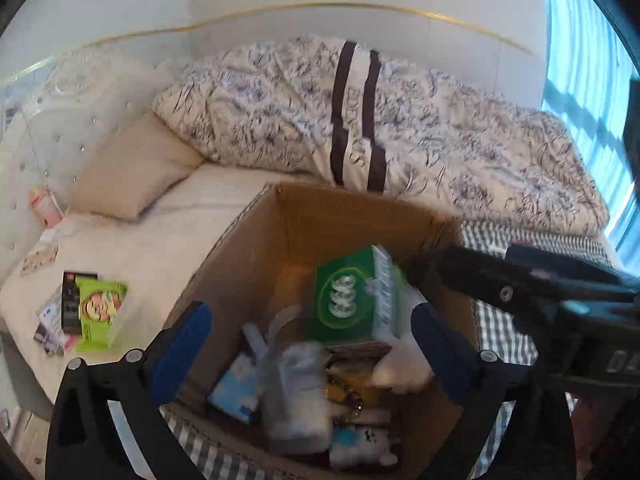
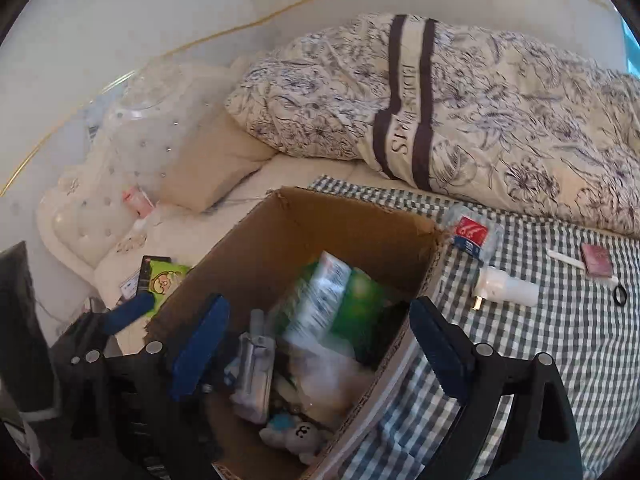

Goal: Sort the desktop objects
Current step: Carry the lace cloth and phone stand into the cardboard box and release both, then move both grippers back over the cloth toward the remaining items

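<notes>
An open cardboard box stands on the bed and holds several items: a green box, a blurred white tube, a blurred grey-white packet, a blue packet and a small white plush. My left gripper hovers open over the box. My right gripper is open above it too, and its black body shows in the left wrist view. Neither grips anything.
On the checked cloth right of the box lie a tissue pack, a white bottle, a pink card and a black ring. A green packet lies to the left. A flowered duvet is piled behind.
</notes>
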`<state>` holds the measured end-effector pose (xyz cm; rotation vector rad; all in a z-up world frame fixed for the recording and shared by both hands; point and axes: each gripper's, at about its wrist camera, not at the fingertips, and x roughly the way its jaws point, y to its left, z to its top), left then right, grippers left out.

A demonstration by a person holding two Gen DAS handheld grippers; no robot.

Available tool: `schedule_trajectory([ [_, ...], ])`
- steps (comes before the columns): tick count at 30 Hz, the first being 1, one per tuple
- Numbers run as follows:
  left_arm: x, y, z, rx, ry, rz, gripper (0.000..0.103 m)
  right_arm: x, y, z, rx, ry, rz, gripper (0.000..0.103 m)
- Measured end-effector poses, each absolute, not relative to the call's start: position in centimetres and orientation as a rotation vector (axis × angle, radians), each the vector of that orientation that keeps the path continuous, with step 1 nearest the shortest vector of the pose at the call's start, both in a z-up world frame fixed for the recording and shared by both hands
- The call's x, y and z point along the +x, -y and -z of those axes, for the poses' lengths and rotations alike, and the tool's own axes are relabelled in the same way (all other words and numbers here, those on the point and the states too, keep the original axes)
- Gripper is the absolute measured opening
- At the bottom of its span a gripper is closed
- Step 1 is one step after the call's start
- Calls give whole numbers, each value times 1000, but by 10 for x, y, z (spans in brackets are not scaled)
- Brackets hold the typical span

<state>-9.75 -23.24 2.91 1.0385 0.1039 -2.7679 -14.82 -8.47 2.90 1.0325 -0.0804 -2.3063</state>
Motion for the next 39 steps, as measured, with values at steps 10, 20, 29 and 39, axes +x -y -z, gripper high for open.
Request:
schedule_trajectory([
  [10,-107,189,-37,1039,-79,2815,103,-148,26,-41,990,91,2396,92],
  [20,-95,118,-57,1053,-89,2872,103,-122,-86,-60,965,108,2551,92],
  [29,-106,57,-46,1101,-147,2853,103,-115,-184,-54,1001,136,2698,92],
  [39,-167,7,2,1184,-30,2823,103,-156,-250,0,1122,225,2738,92],
])
